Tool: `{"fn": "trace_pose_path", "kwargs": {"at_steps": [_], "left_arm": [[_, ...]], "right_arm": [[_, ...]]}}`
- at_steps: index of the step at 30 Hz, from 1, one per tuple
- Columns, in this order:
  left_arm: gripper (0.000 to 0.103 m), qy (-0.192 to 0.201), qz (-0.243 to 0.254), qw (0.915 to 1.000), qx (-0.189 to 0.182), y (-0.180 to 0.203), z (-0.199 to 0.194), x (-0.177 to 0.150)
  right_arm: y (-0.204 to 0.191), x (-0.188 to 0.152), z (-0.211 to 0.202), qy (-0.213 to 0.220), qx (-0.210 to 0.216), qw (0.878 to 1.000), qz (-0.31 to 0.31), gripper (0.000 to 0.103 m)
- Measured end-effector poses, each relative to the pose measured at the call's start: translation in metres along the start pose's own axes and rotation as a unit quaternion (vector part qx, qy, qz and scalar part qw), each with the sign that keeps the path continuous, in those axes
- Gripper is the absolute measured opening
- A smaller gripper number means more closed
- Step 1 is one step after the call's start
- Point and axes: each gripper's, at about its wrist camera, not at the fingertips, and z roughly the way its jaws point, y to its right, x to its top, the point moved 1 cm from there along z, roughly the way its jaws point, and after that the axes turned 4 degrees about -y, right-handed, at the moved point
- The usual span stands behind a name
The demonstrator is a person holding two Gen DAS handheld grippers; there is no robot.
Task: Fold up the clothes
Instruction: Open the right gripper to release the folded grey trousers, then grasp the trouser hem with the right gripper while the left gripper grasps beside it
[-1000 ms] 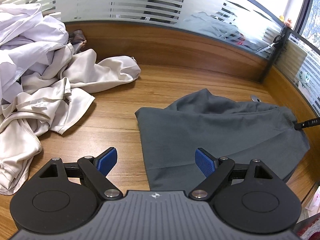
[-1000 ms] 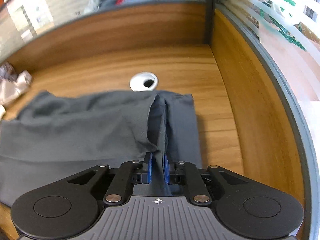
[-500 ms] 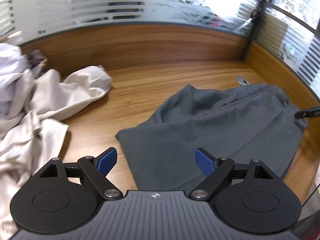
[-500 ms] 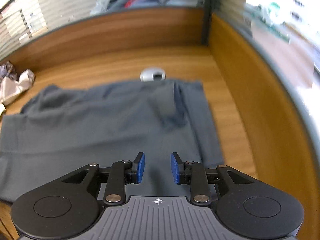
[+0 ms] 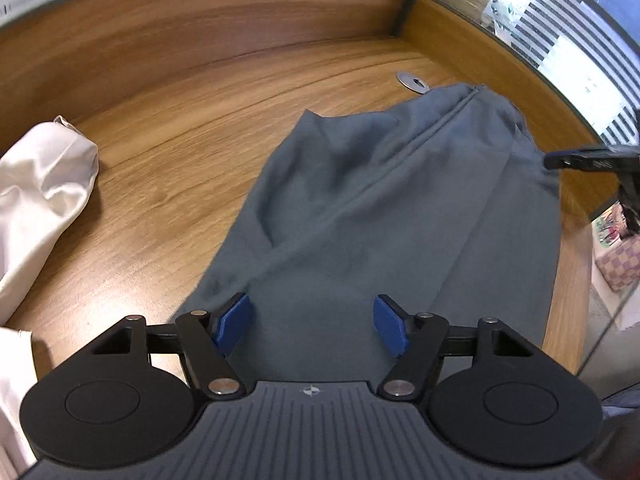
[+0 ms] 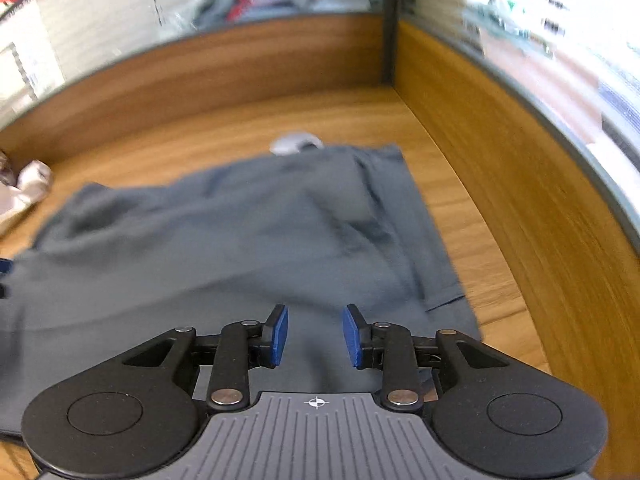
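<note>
On the wooden desk (image 5: 168, 128) the grey garment (image 5: 380, 208) lies spread, its long axis running away from the left gripper (image 5: 314, 326) toward the far corner. That gripper hovers over the near edge, jaws closing on nothing yet (the nearer one, I judge). The right gripper (image 6: 315, 336), jaws opening and empty, hangs over the garment's other side.

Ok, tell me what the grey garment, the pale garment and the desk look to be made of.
Grey garment: looks like soft matte knit, perhaps cotton jersey; it drapes in rounded folds without shine.
Pale garment: smooth, slightly glossy fabric, maybe satin or a synthetic; highlights run along its creases.
Desk: wood-grain top with a slight sheen, probably laminate or veneer; the look can't settle which.
</note>
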Motion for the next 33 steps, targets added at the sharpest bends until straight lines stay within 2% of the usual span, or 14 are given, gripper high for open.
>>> {"fn": "trace_pose_path", "kwargs": {"at_steps": [1, 4, 8, 11, 15, 18, 23, 29, 33], "left_arm": [[0.074, -0.003, 0.009, 1.0, -0.001, -0.003, 0.001, 0.0], [0.075, -0.007, 0.036, 0.9993, -0.012, -0.01, -0.002, 0.002], [0.08, 0.012, 0.093, 0.9945, -0.045, -0.011, -0.028, 0.0], [0.081, 0.017, 0.164, 0.9845, -0.059, -0.007, -0.049, -0.005], [0.084, 0.02, 0.253, 0.9649, -0.066, -0.006, -0.068, -0.016], [0.084, 0.018, 0.294, 0.9534, -0.067, -0.008, -0.071, -0.029], [0.084, 0.006, 0.334, 0.9395, -0.075, -0.015, -0.073, -0.047], [0.084, 0.002, 0.358, 0.9297, -0.088, -0.019, -0.076, -0.061], [0.084, 0.007, 0.37, 0.9244, -0.091, -0.019, -0.082, -0.067]], "right_arm": [[-0.011, -0.003, -0.011, 0.007, 0.001, 1.0, 0.0, 0.039], [-0.045, -0.011, -0.04, 0.026, 0.007, 1.0, 0.006, 0.042], [-0.1, -0.023, -0.072, 0.034, 0.011, 0.999, 0.012, 0.046], [-0.143, -0.036, -0.089, 0.04, 0.019, 0.999, 0.021, 0.051], [-0.203, -0.055, -0.097, 0.042, 0.024, 0.999, 0.023, 0.052], [-0.245, -0.073, -0.092, 0.038, 0.03, 0.998, 0.033, 0.052], [-0.304, -0.1, -0.074, 0.03, 0.033, 0.998, 0.039, 0.052], [-0.358, -0.114, -0.042, 0.026, 0.022, 0.999, 0.014, 0.052], [-0.385, -0.119, -0.026, 0.02, 0.012, 0.999, -0.026, 0.051]]}}
